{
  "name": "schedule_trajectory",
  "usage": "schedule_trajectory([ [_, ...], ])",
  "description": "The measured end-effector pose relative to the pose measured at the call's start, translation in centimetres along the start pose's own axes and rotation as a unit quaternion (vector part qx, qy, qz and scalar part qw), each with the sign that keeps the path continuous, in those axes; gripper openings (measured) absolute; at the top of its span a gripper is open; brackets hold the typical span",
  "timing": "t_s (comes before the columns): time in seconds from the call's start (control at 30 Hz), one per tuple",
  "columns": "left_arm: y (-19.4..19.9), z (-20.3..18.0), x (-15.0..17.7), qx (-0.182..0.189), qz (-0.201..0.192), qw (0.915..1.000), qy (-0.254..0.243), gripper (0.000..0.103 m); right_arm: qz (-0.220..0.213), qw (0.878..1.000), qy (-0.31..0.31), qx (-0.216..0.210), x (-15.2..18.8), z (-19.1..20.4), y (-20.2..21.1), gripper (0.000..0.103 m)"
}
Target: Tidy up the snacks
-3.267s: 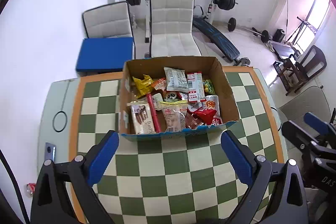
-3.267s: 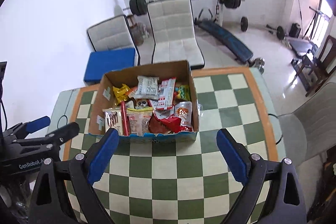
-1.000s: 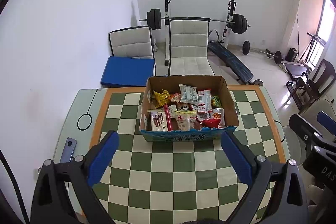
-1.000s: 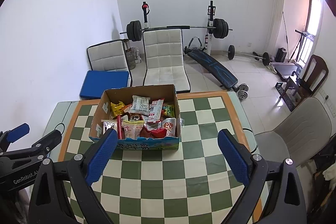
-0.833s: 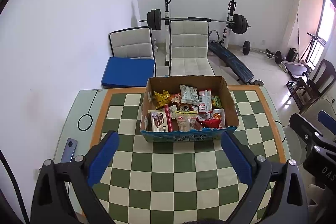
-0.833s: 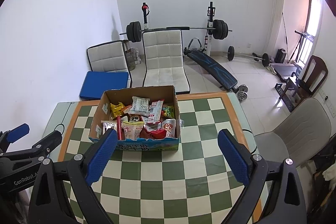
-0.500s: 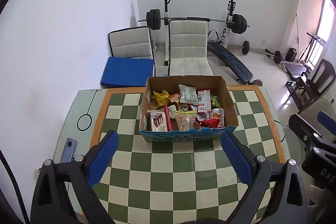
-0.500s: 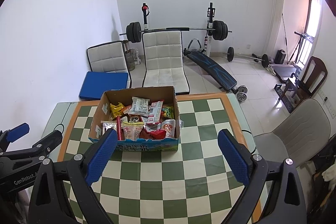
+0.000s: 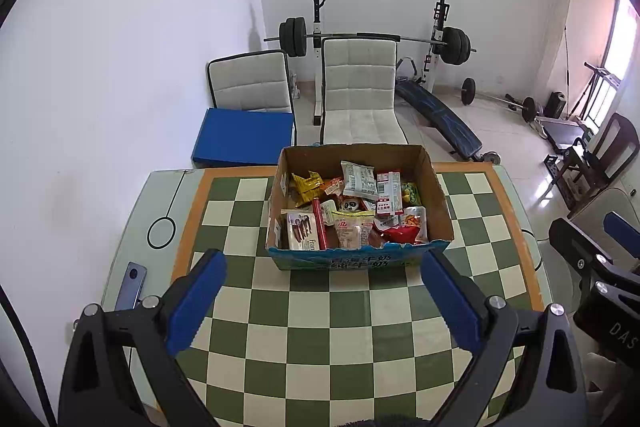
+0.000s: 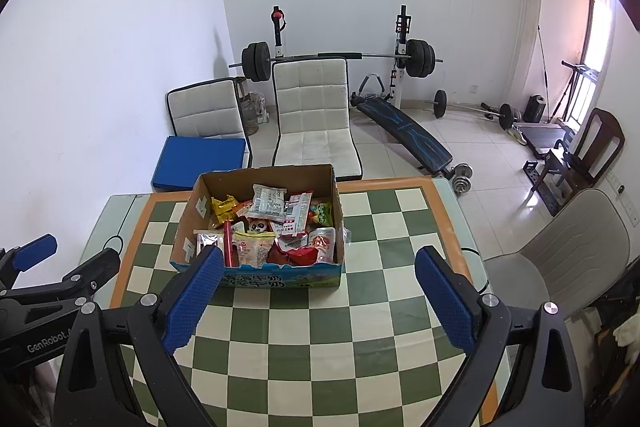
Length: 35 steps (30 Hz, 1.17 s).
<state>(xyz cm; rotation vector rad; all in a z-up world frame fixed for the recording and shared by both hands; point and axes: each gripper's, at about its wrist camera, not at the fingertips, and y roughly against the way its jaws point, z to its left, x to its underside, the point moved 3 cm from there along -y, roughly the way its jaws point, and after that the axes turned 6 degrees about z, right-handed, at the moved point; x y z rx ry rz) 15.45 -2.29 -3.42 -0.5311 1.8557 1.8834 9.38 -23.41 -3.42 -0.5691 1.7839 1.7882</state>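
While both grippers hover above the checkered counter (image 9: 320, 311), one cardboard box (image 9: 438, 195) sits toward its far side, heaped with crinkled snack packets (image 9: 352, 211) in yellow, red, white and green. The left gripper (image 9: 324, 301) and right gripper (image 10: 318, 301) each show two blue-padded fingers spread wide, holding nothing.

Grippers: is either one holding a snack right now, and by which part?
Nothing is held. The left gripper and right gripper both have jaws wide open above the table, short of the snack box.
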Motion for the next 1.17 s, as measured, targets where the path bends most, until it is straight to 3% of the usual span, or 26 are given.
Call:
schedule_trajectory([
  [1.17, 1.2, -0.1, -0.4, -0.007, -0.009, 0.9999, 0.007, 0.100, 0.002, 1.000, 0.002, -0.003, 0.2, 0.4, 0.3, 0.099],
])
